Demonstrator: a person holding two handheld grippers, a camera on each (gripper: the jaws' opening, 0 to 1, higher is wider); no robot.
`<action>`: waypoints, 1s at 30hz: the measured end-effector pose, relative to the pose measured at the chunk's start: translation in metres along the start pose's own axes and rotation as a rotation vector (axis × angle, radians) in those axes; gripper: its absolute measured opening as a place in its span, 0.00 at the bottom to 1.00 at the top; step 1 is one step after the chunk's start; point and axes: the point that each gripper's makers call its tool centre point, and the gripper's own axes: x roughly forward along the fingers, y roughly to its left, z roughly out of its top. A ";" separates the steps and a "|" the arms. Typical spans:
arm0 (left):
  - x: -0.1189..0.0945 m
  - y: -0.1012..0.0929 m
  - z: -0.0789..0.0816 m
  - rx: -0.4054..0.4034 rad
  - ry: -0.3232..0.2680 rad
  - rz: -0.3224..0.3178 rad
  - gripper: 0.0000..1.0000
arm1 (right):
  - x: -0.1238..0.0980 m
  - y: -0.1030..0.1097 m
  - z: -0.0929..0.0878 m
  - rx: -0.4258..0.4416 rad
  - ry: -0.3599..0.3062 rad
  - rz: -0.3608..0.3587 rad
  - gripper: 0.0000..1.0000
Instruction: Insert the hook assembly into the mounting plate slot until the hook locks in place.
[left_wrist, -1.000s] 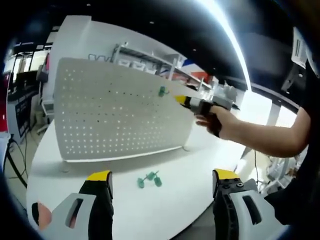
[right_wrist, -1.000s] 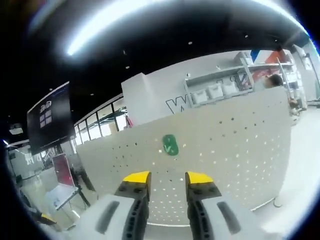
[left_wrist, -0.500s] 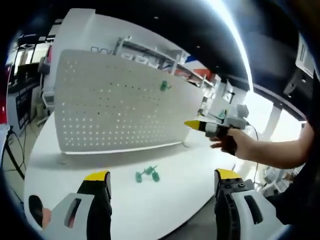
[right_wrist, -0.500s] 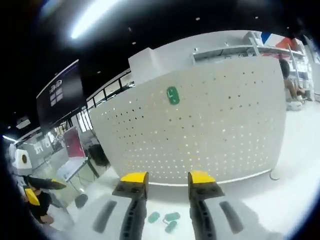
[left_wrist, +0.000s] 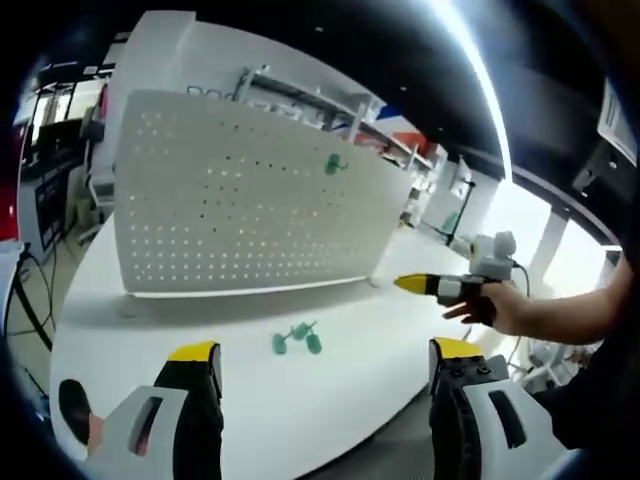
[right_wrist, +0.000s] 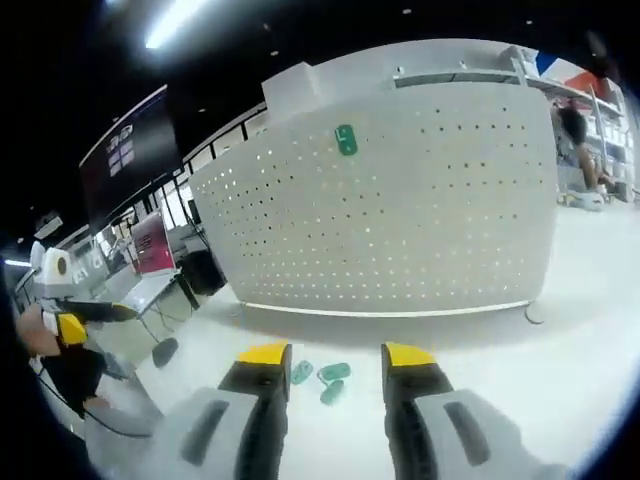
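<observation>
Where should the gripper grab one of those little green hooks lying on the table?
Probably by the thin stem between its rounded ends, coming down from above. The loose green hooks lie flat on the white table in front of the pegboard, so their sides are low. The right gripper hangs open just above them.

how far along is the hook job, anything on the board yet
Done: one green hook already sits high on the pegboard, also seen in the right gripper view. In hand: nothing; the left tool and right tool are both open and empty, apart from the board. Left: three green hooks lie on the white table, to be picked up and inserted.
</observation>
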 end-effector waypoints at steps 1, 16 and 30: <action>0.000 -0.001 0.000 0.002 0.001 -0.001 0.86 | -0.001 0.000 -0.001 0.000 0.001 0.000 0.34; -0.001 -0.005 -0.025 -0.020 0.062 -0.007 0.86 | -0.023 0.027 -0.042 -0.087 0.083 0.046 0.34; 0.000 -0.003 -0.053 -0.022 0.134 0.001 0.86 | -0.033 0.050 -0.084 -0.112 0.204 0.121 0.35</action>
